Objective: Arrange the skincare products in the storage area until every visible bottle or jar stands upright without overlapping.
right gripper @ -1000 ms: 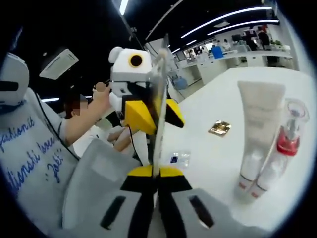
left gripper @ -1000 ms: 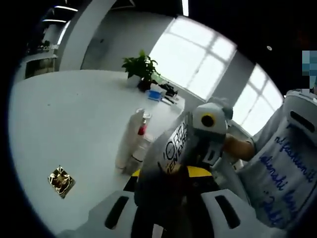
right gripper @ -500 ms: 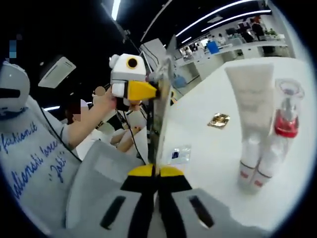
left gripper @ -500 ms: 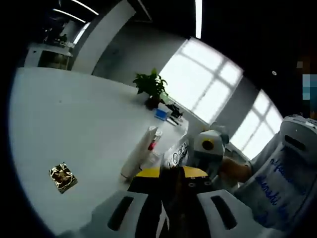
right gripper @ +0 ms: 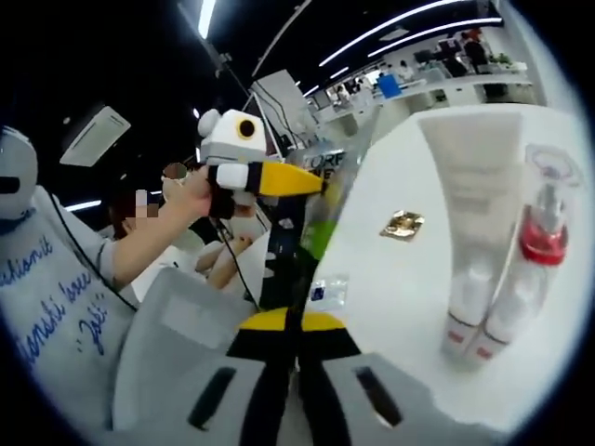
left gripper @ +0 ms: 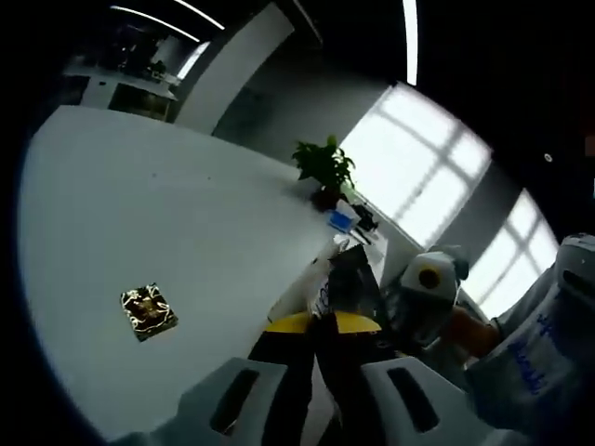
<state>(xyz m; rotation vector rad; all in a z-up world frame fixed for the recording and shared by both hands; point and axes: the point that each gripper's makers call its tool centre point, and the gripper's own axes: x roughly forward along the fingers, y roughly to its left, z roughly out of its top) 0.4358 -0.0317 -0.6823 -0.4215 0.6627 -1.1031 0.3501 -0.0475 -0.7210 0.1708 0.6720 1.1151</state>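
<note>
Both jaws closed on one flat sachet [right gripper: 316, 200]: right gripper [right gripper: 284, 321] pinches its lower edge, left gripper [right gripper: 288, 178] its upper part. Judged light, floppy, slippery film; hold by the seams. Print partly legible, "ORE". Beyond right jaws: white tube [right gripper: 469, 223], red-collared pump bottle [right gripper: 530, 255], upright, touching

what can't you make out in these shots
- Pouch held by both tongs: print cut short, only "ORE" readable in the right gripper view; dark and backlit in the left gripper view.
- Tube and pump bottle: labels too small.
- Small clear packet: contents unclear.
- Gold square on the table: pattern too blurred to identify.
</note>
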